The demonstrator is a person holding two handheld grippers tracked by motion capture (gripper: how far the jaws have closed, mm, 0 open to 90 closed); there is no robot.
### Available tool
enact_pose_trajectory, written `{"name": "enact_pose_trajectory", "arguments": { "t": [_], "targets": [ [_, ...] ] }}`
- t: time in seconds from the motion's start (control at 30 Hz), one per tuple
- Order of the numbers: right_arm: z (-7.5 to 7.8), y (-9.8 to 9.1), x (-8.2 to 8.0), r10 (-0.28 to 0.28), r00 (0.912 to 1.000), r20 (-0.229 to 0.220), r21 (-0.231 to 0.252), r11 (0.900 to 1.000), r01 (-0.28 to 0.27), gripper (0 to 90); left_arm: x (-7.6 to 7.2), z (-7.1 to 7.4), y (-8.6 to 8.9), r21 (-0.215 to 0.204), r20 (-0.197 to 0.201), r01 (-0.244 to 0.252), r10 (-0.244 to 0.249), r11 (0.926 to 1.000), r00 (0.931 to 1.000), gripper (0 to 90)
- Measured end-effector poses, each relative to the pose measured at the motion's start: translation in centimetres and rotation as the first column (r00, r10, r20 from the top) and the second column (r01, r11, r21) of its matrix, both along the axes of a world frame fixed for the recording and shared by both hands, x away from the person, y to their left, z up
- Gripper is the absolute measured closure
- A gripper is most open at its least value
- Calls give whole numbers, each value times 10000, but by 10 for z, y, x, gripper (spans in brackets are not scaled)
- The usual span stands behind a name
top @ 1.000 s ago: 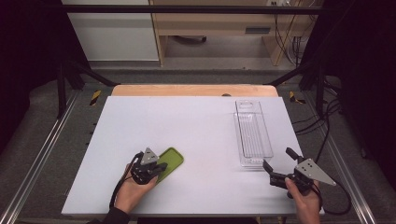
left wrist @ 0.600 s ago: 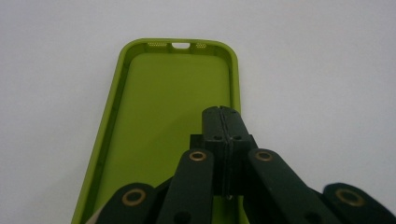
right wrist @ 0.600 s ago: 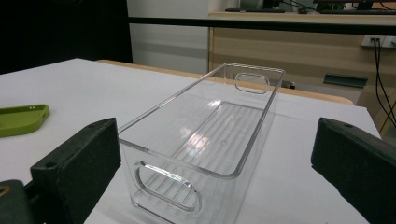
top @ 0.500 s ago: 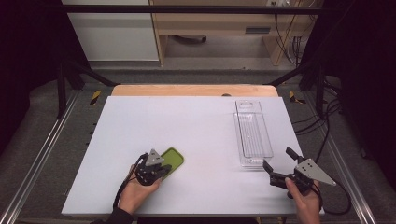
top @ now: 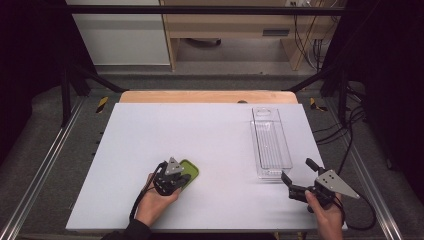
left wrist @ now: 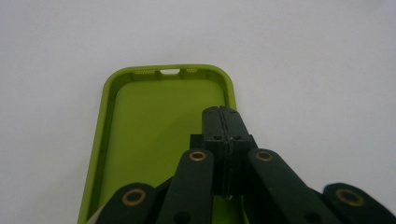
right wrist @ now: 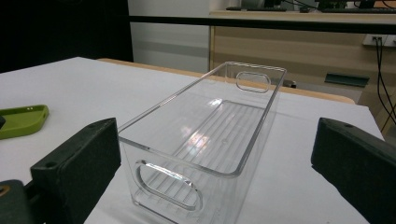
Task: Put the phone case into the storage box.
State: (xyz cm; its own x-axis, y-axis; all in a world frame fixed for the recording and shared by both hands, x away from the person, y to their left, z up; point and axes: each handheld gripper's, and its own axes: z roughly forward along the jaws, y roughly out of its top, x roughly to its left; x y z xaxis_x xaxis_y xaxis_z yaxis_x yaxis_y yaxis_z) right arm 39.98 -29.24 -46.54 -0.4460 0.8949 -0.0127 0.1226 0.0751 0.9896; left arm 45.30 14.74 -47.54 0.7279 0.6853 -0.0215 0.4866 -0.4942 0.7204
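A lime green phone case [top: 192, 170] lies hollow side up near the front left of the white table. My left gripper [top: 183, 179] is over its near end with the jaws shut together. In the left gripper view the joined tips [left wrist: 223, 116] stand over the right side of the case [left wrist: 149, 121]; I cannot tell whether they touch it. A clear plastic bin [top: 270, 142] lies lengthwise at the right. My right gripper [top: 298, 169] stands open just short of its near end. In the right gripper view the bin [right wrist: 205, 84] sits empty between the spread jaws [right wrist: 215, 158].
The white table top [top: 200, 125] has a wooden strip along its far edge. Metal rails run along both sides of the table. Cables hang at the far right. The green case [right wrist: 21, 120] is at the left in the right gripper view.
My left gripper has slid to the right, further over the green case. The case has hardly moved. The right gripper and the bin have stayed in place.
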Motion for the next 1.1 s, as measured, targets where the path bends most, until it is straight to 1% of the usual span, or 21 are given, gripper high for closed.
{"name": "enact_pose_trajectory", "arguments": {
  "t": [0.1,0.2,0.4,0.6,0.73,0.93,1.03,1.1],
  "targets": [
    [0,-1,0,-5,10000,-7,17,10000,5,18,-3,0,-7,65,13,216,-216,9997,9998,900],
    [-1,-2,0,-12,10000,-69,19,10000,13,18,-6,0,-12,45,0,384,-384,9993,9993,900],
    [0,-2,0,0,10000,-37,-22,10000,0,18,-13,1,-23,83,-42,843,-843,9964,9964,900],
    [-1,-1,0,14,10000,-42,-52,10000,-14,18,-19,0,-29,54,-70,1097,-1096,9940,9939,900],
    [-1,-1,0,19,10000,-61,-75,10000,-19,18,-21,0,-31,42,-49,1139,-1139,9935,9935,900],
    [0,-1,0,49,10000,-19,-66,10000,-49,18,-22,0,-30,-41,18,1053,-1053,9944,9944,900],
    [0,-1,0,16,10000,11,-45,10000,-16,18,-22,4,-28,-279,207,885,-880,9957,9959,900],
    [0,-1,0,36,10000,55,-27,10000,-35,18,-23,7,-25,-362,344,806,-793,9961,9963,900]
  ]
}}
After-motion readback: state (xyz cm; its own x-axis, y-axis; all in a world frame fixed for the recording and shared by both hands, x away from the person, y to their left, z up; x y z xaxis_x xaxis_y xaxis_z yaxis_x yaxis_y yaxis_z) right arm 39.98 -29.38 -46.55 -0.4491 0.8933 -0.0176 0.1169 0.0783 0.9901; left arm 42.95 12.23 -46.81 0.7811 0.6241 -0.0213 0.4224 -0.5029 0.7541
